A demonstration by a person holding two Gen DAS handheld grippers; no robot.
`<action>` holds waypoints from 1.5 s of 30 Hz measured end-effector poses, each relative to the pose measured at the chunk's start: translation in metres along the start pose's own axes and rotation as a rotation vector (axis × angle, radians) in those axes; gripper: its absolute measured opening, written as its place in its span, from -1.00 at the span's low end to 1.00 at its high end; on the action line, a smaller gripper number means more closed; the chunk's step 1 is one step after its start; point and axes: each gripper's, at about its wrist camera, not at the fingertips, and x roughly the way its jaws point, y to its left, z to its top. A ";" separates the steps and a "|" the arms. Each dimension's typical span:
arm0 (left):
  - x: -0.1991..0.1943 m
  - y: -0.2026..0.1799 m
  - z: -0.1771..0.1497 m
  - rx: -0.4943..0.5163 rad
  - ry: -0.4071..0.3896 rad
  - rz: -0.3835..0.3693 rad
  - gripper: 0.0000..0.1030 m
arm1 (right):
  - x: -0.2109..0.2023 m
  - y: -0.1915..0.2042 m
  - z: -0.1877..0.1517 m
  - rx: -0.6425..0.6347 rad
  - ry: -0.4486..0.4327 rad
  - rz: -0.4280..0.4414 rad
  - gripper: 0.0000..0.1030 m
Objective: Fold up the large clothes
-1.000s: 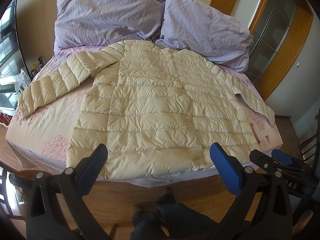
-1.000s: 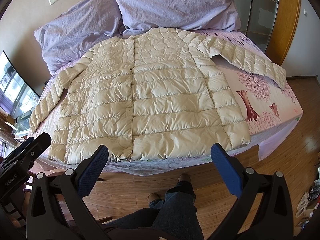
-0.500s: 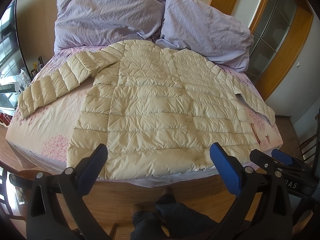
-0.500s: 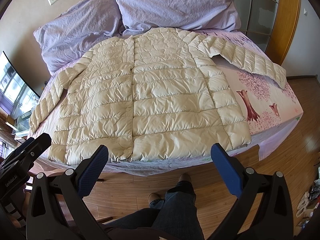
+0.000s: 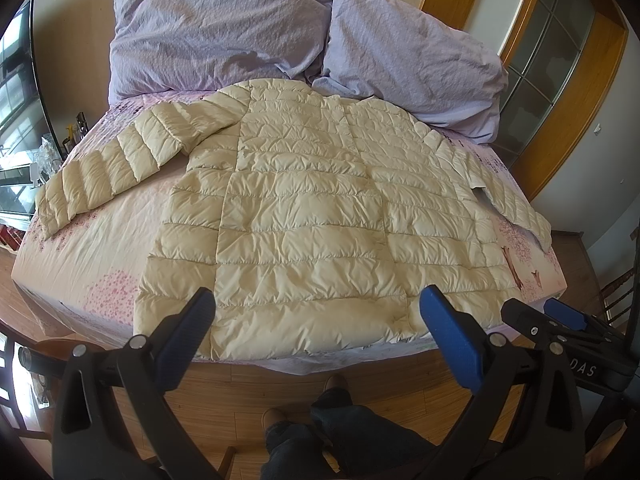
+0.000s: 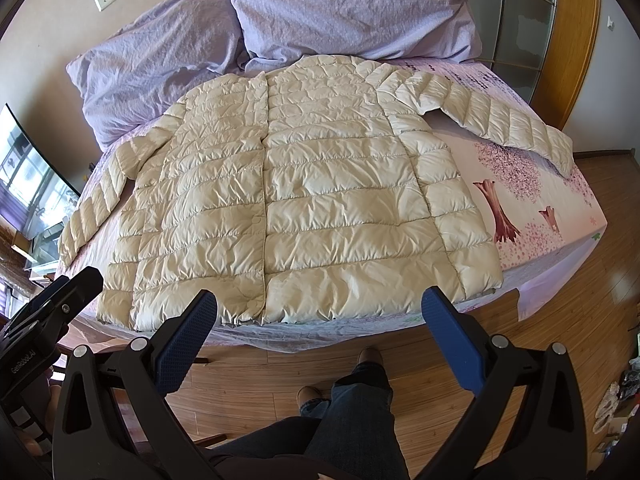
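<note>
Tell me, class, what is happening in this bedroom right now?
A person stands at the foot of a bed holding two-finger tongs in each hand. A cream quilted puffer jacket lies spread flat on the pink floral sheet, both sleeves out to the sides, below two lilac pillows. The left tongs and right tongs are both open, short of the hem, touching nothing. No fold has been made.

A cream quilted down jacket [image 5: 304,216] is spread flat on the bed with the pink blossom-print sheet [image 5: 100,248], sleeves stretched out to both sides. Two lilac crumpled pillows [image 5: 216,36] are propped behind its collar. Before its hem, both grippers are held over the wooden plank floor [image 6: 568,340].
</note>
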 end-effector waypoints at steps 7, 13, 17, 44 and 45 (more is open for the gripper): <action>0.003 0.002 -0.003 0.001 0.003 0.005 0.96 | 0.002 -0.004 0.002 0.004 0.005 0.004 0.97; 0.025 0.009 0.009 -0.012 0.021 0.041 0.96 | 0.015 -0.014 0.015 0.031 0.009 0.020 0.97; 0.045 0.010 0.021 -0.015 0.060 0.085 0.96 | 0.040 -0.042 0.037 0.107 0.045 0.026 0.97; 0.158 -0.006 0.077 -0.158 0.258 0.250 0.96 | 0.136 -0.424 0.130 0.821 0.061 -0.319 0.29; 0.160 -0.007 0.077 -0.166 0.261 0.256 0.96 | 0.137 -0.423 0.131 0.812 0.051 -0.320 0.25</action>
